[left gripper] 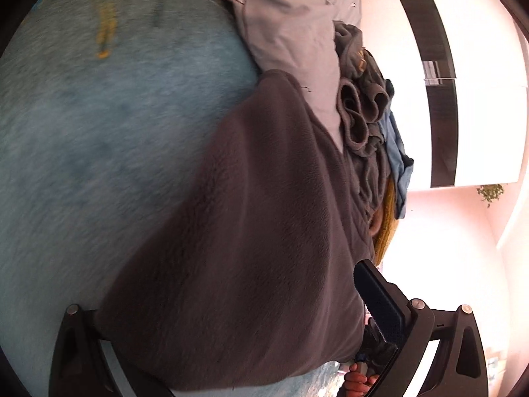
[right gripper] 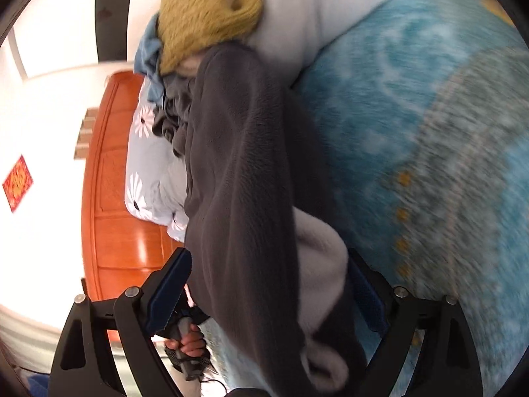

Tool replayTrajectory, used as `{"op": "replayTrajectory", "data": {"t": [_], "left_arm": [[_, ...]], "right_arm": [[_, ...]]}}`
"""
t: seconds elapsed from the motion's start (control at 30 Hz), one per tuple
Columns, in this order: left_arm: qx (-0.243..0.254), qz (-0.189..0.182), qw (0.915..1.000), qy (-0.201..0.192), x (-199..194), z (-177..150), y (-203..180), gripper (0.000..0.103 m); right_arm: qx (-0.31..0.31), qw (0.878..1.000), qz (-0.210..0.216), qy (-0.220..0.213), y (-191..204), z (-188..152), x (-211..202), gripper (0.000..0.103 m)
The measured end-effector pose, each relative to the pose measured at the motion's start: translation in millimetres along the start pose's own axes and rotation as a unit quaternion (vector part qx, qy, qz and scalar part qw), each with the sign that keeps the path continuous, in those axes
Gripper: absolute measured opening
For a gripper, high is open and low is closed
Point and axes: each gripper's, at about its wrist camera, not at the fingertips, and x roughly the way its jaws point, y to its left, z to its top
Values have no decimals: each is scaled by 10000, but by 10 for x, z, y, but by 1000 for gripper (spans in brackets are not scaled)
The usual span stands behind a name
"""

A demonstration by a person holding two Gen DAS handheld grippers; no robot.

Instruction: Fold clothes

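The right gripper (right gripper: 267,297) has its two blue-padded fingers standing wide, and the dark grey fleece garment (right gripper: 244,172) hangs between them with its pale lining showing low down. The pads do not seem to press the cloth, so I cannot tell if it is really gripping or only has the fleece draped through it. The left gripper (left gripper: 231,314) is similar: one padded finger (left gripper: 380,301) is clear at the right side, the other is hidden under the same fleece (left gripper: 251,205), so its state also cannot be told. I think both tools carry the garment lifted over the blue plush blanket (left gripper: 99,139) so that it hangs straight, which helps to find edges for a fold. Both views are blurred.

Behind the fleece is a heap of other clothes: a light grey garment (left gripper: 291,26), a crumpled grey piece (left gripper: 360,106), something light blue (left gripper: 400,165) and a mustard yellow knit (right gripper: 211,16). Further away stands an orange wooden headboard (right gripper: 112,178) and a pillow with white flowers (right gripper: 148,165). On the wall hangs a red paper with gold marks (right gripper: 18,183), too small to read. I see no brand or label on the clothes.
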Motion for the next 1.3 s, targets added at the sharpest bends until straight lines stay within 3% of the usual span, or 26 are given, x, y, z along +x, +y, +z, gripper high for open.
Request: {"op": "replayTrajectory", "data": {"t": [0.3, 0.4, 0.57, 0.73, 1.0, 1.17, 1.3], "left_arm": [[-68, 133, 9998, -91, 51, 25, -23, 100], [-199, 328, 9992, -141, 6, 7, 3, 85], [-392, 484, 9980, -132, -65, -14, -9, 71], [-505, 647, 9965, -154, -118, -34, -111, 54], [-369, 782, 9962, 99, -449, -351, -211, 50], [-298, 691, 9966, 341, -728, -811, -24, 50], [-480, 680, 9953, 500, -717, -966, 220, 50]], "right_arm": [[100, 9995, -257, -138, 85, 97, 96, 90], [257, 9988, -397, -159, 64, 73, 73, 74], [498, 9971, -554, -149, 68, 63, 18, 55], [632, 9954, -706, -153, 174, 45, -31, 47], [587, 9948, -835, 5, 364, -356, -310, 44], [545, 9942, -912, 148, 347, -797, -576, 44], [798, 9905, -1087, 257, 111, -1014, -627, 44]]}}
